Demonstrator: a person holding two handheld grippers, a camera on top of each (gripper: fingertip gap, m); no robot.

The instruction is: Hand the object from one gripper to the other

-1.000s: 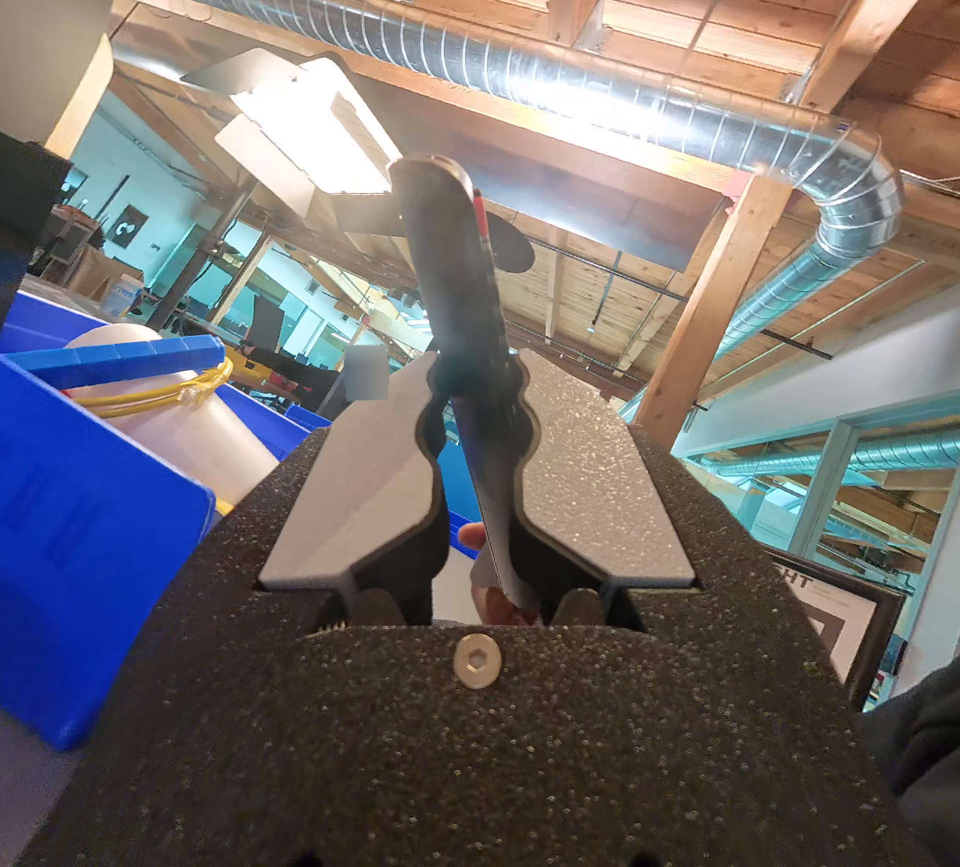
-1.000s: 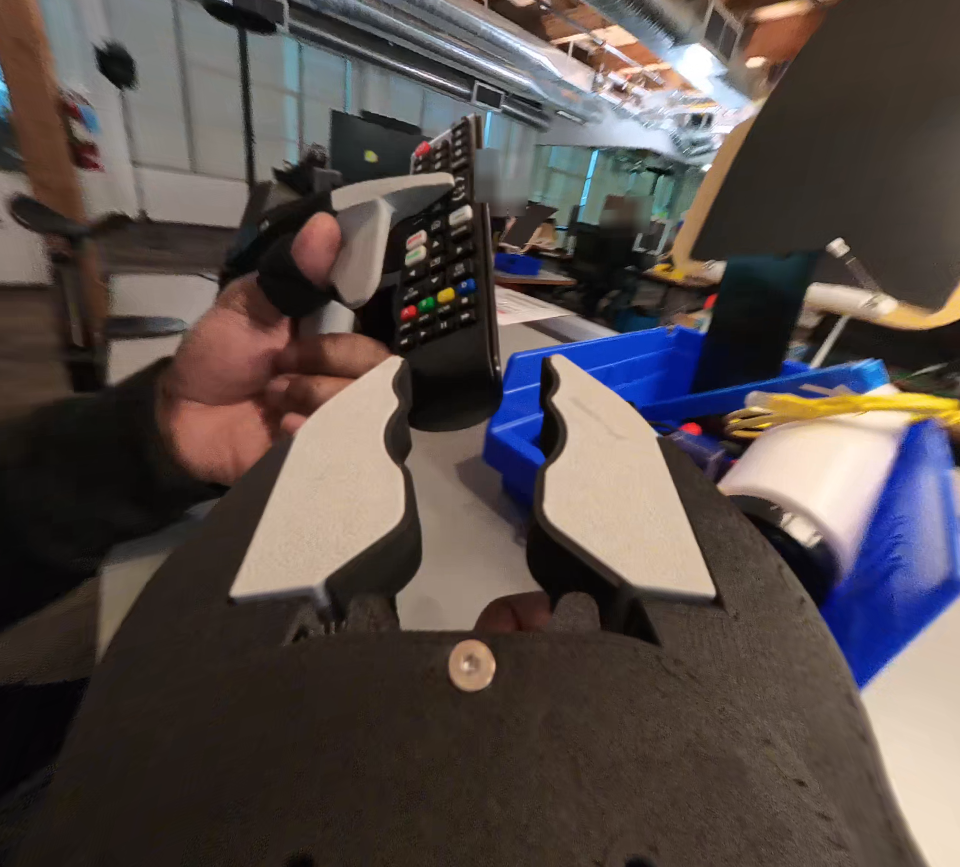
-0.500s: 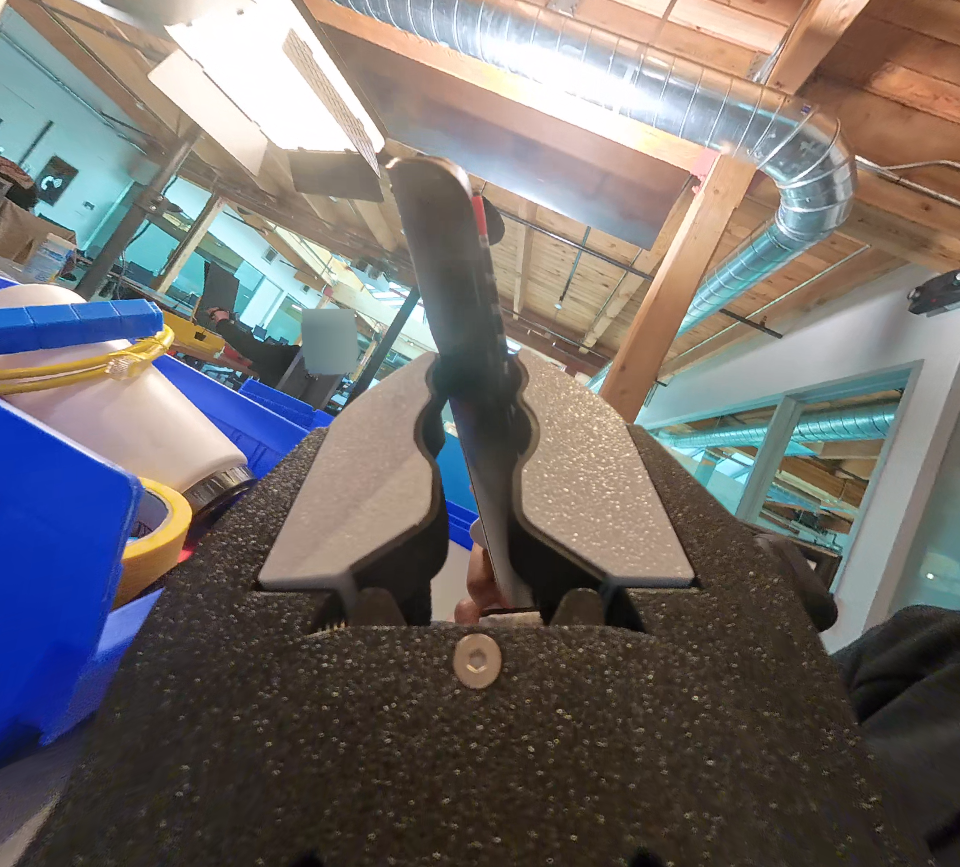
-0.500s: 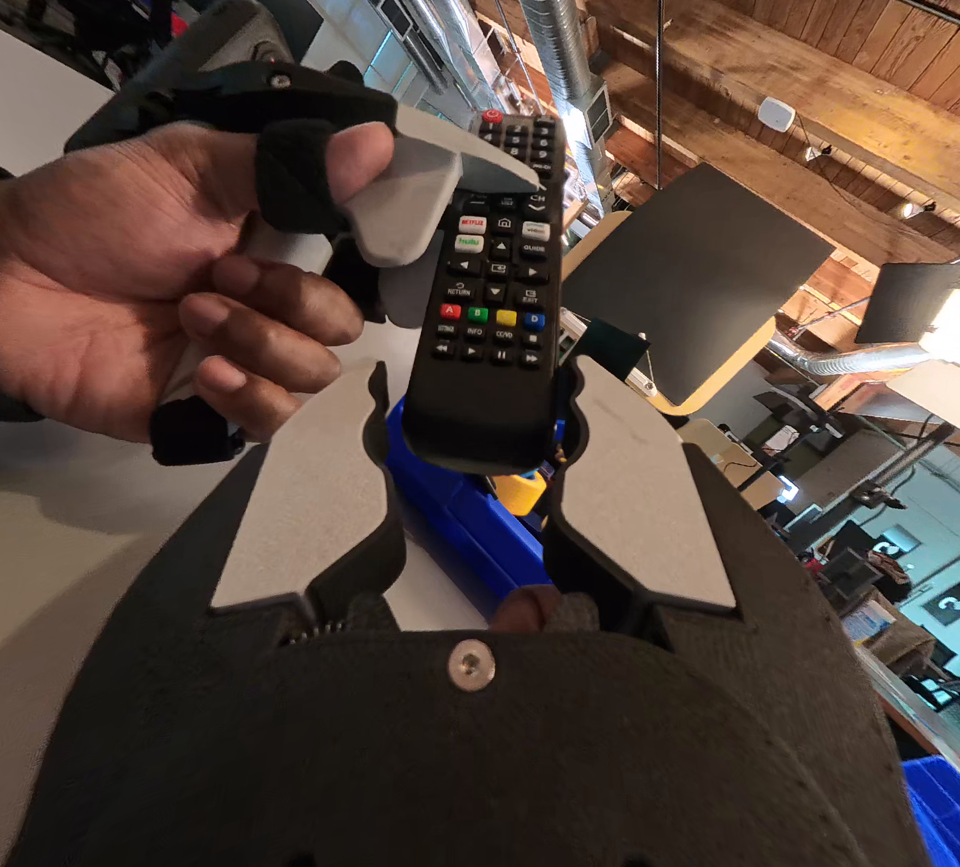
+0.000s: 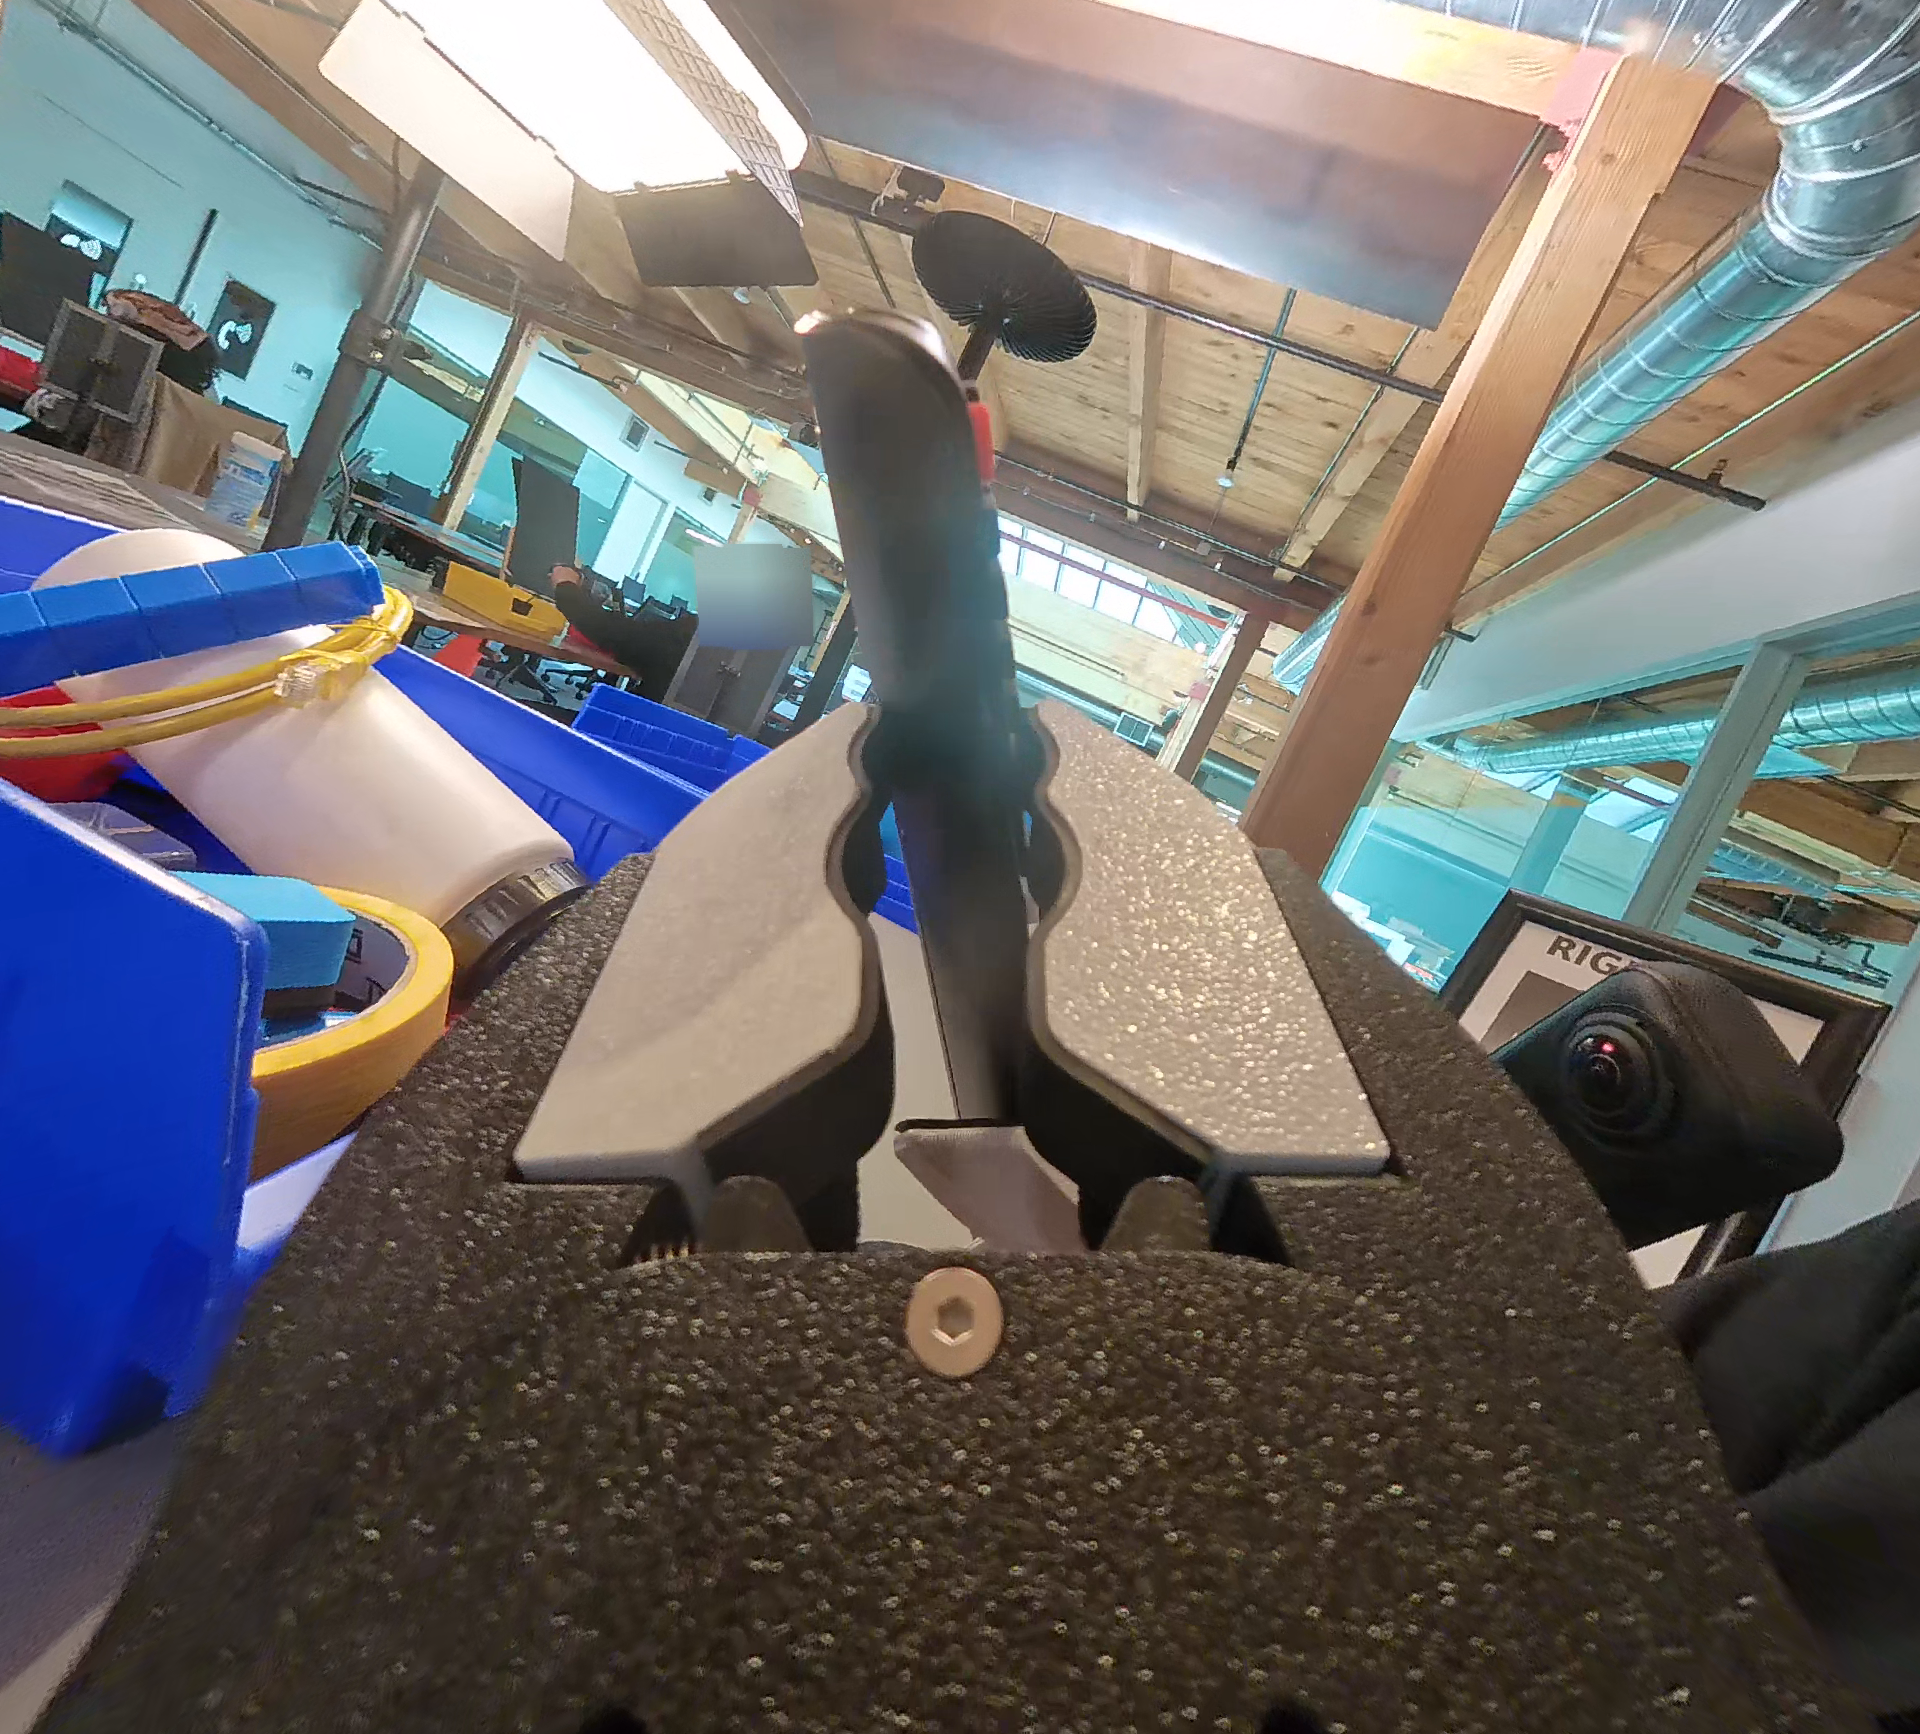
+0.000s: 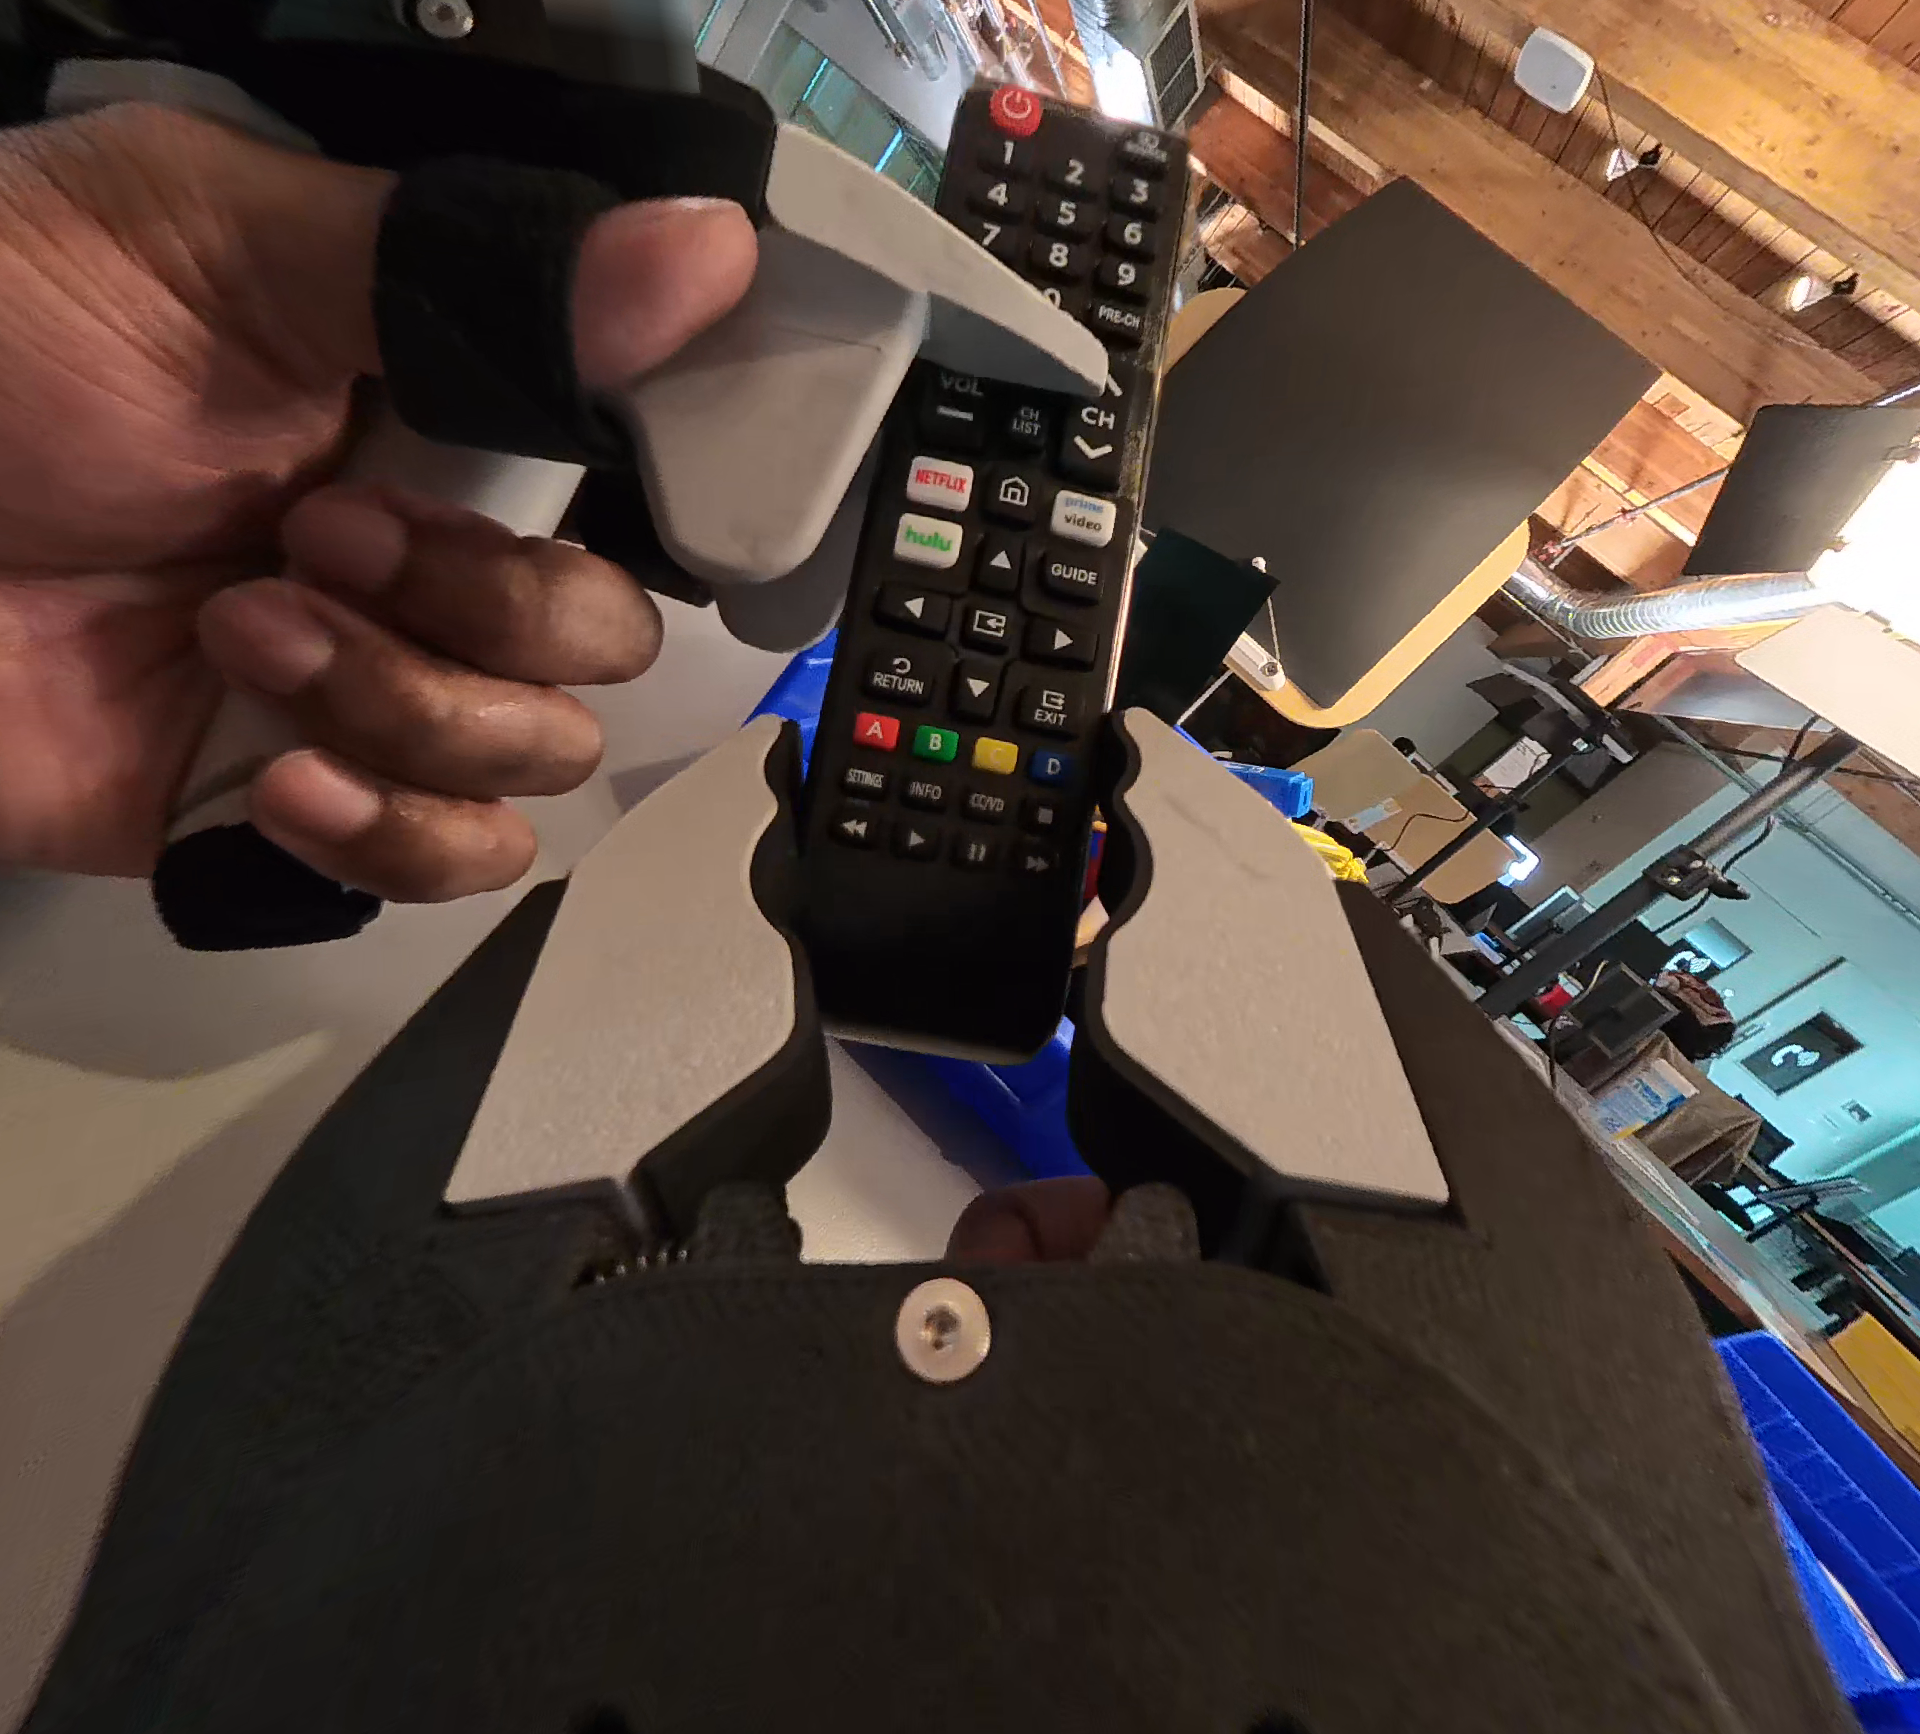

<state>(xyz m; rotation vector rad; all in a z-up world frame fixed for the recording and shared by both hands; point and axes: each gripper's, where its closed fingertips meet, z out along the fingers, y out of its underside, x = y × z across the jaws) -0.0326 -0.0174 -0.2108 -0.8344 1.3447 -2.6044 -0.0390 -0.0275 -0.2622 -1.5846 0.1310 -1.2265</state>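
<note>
A black remote control (image 5: 904, 562) stands upright and edge-on between the fingers of my left gripper (image 5: 951, 728), which is shut on its middle. In the right wrist view the remote (image 6: 987, 645) faces me with its buttons showing. My right gripper (image 6: 945, 739) is closed on the remote's lower end, with both fingers touching its side edges. The left gripper's grey fingers (image 6: 862, 313) cross the remote's upper half, held by a person's hand (image 6: 260, 489). The right gripper's camera (image 5: 1621, 1082) shows at the lower right of the left wrist view.
A blue bin (image 5: 104, 1113) at the left holds a white roll (image 5: 312, 780), a yellow cable (image 5: 208, 697) and yellow tape (image 5: 353, 1009). More blue bins (image 6: 1818, 1528) lie at the lower right. A grey table top (image 6: 208, 1113) lies below. The left gripper's tips are roughly 6 cm from the right gripper's.
My right gripper has moved up around the remote's lower end and its fingers have closed in onto its sides. The left gripper keeps its hold on the remote.
</note>
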